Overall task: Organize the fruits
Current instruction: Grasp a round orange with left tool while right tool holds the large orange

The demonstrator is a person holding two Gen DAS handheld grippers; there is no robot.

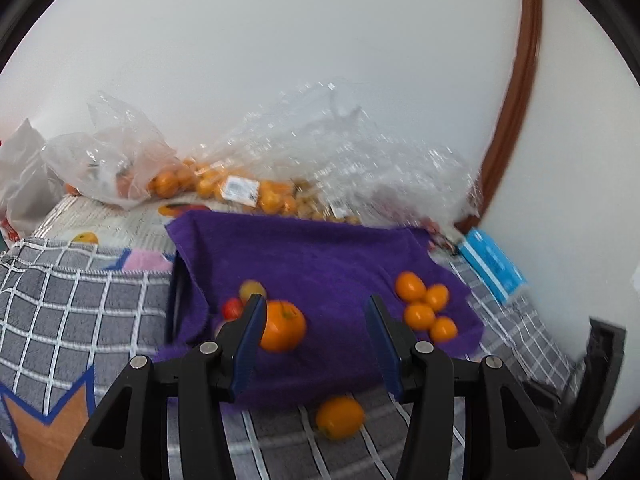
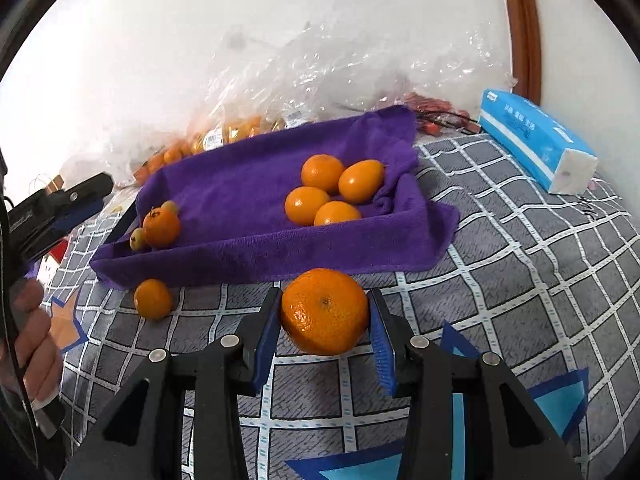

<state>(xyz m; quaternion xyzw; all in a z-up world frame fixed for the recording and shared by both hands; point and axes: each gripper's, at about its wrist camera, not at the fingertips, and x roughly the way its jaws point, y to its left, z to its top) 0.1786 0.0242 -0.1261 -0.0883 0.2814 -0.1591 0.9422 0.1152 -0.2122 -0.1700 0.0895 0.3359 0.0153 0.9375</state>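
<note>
While the right gripper [image 2: 325,316] is clamping a dimpled mandarin [image 2: 325,311] between its blue pads just above the checked blanket [image 2: 520,264], the left gripper [image 1: 316,312] is hanging with jaws spread over the purple towel [image 1: 320,256]. Four small oranges [image 2: 332,190] are sitting together on the towel's right side; another orange [image 1: 282,325] and what may be tiny tomatoes, blurred, are lying at its left. One loose orange [image 2: 153,299] is resting on the blanket before the towel. Clear bags of fruit [image 2: 240,128] and a blue tissue pack [image 2: 536,140] are lying behind.
</note>
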